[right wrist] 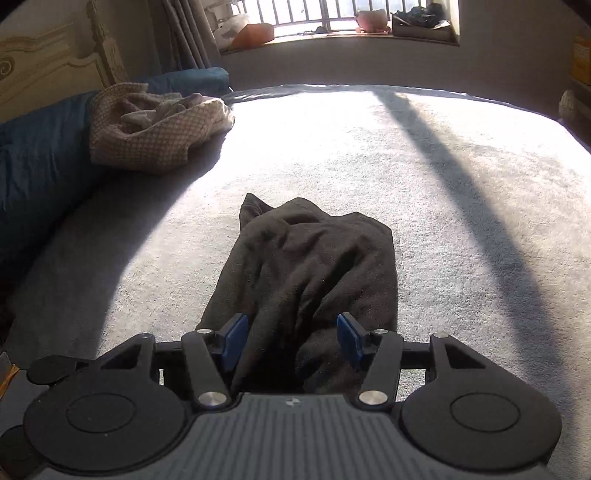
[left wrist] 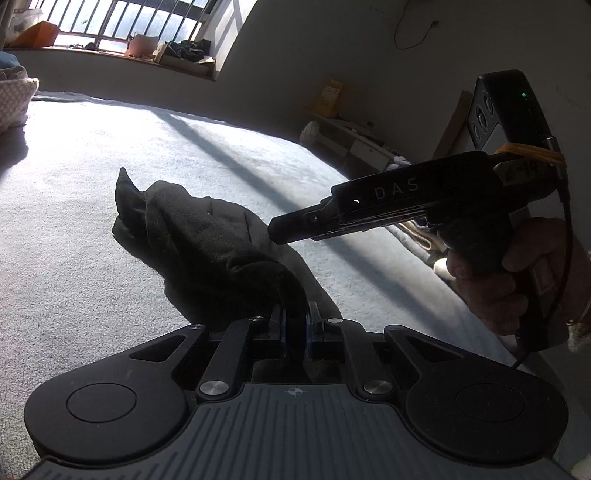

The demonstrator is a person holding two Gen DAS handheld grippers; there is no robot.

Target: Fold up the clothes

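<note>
**A:** Between the left gripper's pads a fold of the black garment is pinched tight; the jaws are clamped on cloth, with nothing but fabric showing in the gap.

**B:** And the other one?

**A:** The right gripper has its blue pads spread apart. Dark cloth lies under and between them, but neither pad presses on it, so I'd call that one released. In the left wrist view it hangs above the garment's near end, held by a hand.

**B:** Where does the garment sit?

**A:** On the pale bedspread, bunched into a long hump. Its long axis runs straight away from both sets of fingers toward the window, ending in a pointed corner at the far end.

**B:** So what does the next move hang on?

**A:** My guess: only the left has hold, at the near end. The right is just above that same end and would need to re-grip beside it before anything can be spread or folded along that axis. A checked cloth lies well apart.
</note>
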